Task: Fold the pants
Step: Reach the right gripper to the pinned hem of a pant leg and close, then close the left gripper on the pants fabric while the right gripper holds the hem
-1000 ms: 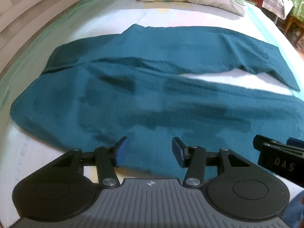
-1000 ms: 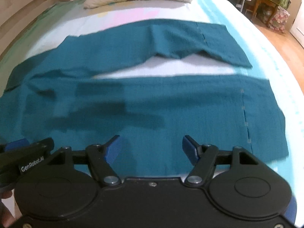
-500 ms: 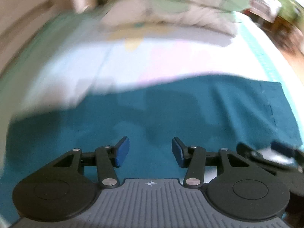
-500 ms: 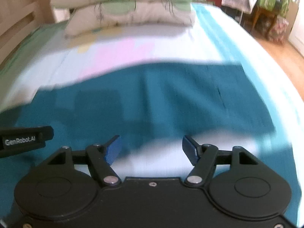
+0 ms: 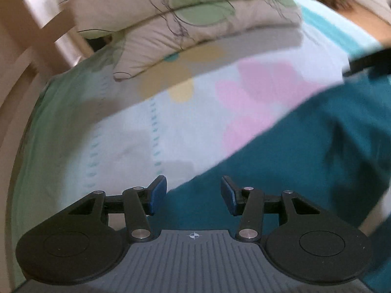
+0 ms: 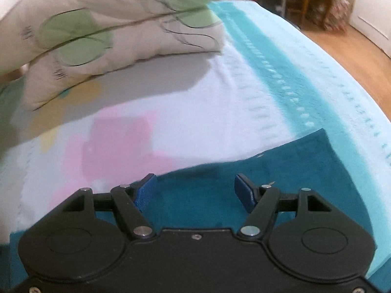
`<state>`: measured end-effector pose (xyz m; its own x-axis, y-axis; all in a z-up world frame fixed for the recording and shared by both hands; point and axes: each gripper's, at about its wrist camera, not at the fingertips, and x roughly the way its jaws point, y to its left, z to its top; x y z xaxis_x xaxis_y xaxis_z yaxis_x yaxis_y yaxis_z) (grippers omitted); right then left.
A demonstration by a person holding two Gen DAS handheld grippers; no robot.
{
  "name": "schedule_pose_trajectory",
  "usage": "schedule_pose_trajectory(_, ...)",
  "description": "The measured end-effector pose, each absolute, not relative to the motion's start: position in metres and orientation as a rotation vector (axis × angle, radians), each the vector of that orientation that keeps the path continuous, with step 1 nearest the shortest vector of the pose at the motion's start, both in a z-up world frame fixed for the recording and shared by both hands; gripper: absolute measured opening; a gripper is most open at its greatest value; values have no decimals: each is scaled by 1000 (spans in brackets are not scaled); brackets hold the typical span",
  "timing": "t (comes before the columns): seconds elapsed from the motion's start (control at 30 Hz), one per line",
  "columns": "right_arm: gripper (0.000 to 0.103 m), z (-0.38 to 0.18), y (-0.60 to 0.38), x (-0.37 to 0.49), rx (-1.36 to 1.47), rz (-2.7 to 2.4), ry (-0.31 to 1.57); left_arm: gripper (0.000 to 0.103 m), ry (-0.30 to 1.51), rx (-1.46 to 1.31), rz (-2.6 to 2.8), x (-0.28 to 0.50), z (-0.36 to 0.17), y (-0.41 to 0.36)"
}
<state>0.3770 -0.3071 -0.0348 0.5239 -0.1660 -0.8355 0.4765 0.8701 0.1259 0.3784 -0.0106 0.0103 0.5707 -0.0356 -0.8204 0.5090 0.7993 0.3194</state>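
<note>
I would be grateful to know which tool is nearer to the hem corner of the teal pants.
Right. The right tool is just behind the hem corner; the left tool is over the same edge, farther along.

A: What's seen on the left hand-held gripper [image 5: 193, 194]?

B: Black linkage arms, silver rivets, blue pads on the fingers [image 5: 157, 193]. A grey ribbed plate with a small crosshair mark is fitted in the middle.

A: And the right hand-held gripper [image 6: 194, 193]?

B: Same build, but an all-black body is used, screws dotted along it.
</note>
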Motion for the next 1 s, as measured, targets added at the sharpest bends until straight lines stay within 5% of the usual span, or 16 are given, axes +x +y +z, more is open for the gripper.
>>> schedule_pose_trajectory(0.53,63,-88,-373,434,480,-668,1197,48,978,501,-426,394,-39,54)
schedule_pose_trajectory(0.6,55,-92,-376,424,527,-675,1171,48,978,552,-448,391,-43,55)
schedule_pose_trajectory(0.67,30,-88,-377,417,525,-698,1159,48,951,586,-454,387,-44,58)
schedule_pose_trajectory(0.73,19,-83,-378,409,553,-670,1152,48,930,603,-465,385,-43,64)
schedule_pose_trajectory(1.0,16,-34,-375,346,612,-607,1028,48,884,568,-498,396,-44,80)
